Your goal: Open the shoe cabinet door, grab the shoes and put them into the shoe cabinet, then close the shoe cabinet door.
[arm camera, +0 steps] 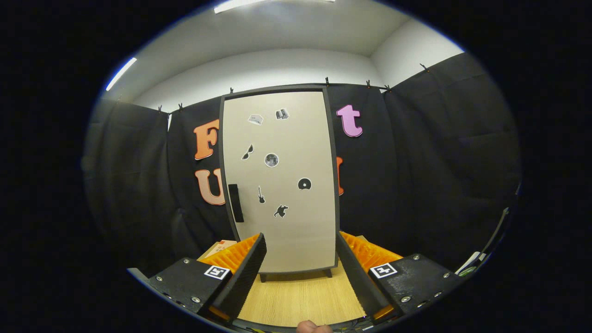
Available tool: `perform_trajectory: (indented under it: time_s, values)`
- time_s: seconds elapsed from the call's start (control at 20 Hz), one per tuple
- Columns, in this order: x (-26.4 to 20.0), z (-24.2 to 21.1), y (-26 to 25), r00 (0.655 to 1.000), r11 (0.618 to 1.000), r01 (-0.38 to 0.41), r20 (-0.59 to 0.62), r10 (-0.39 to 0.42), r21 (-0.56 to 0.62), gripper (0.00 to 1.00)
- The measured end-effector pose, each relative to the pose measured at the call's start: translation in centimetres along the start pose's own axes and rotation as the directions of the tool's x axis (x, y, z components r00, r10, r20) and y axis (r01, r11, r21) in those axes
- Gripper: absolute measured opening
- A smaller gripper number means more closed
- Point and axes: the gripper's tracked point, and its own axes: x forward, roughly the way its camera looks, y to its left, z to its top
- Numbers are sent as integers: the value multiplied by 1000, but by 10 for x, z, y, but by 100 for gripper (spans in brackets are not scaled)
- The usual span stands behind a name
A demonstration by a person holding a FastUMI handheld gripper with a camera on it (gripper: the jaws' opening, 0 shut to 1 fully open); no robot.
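Note:
A tall shoe cabinet (282, 185) stands straight ahead, beyond my fingers, on short dark legs. Its beige door is closed inside a dark frame and carries several small black stickers. A black vertical handle (236, 202) sits on the door's left edge, about halfway up. My gripper (300, 243) is open, its two fingers spread wide with nothing between them, and the cabinet's lower part shows in the gap. I see no shoes.
Light wooden floor (300, 296) runs from my fingers to the cabinet's feet. Black cloth walls close in behind and on both sides. A cardboard box (221, 246) lies low to the left of the cabinet, behind my left finger.

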Motion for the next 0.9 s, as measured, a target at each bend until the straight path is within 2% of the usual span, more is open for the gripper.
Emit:
perform_trajectory:
  time_s: [0.4,0.9]
  values:
    - [-35,10,-10,999,1000,-24,35,25,-6,95]
    - [-41,8,-6,998,999,-45,36,45,3,95]
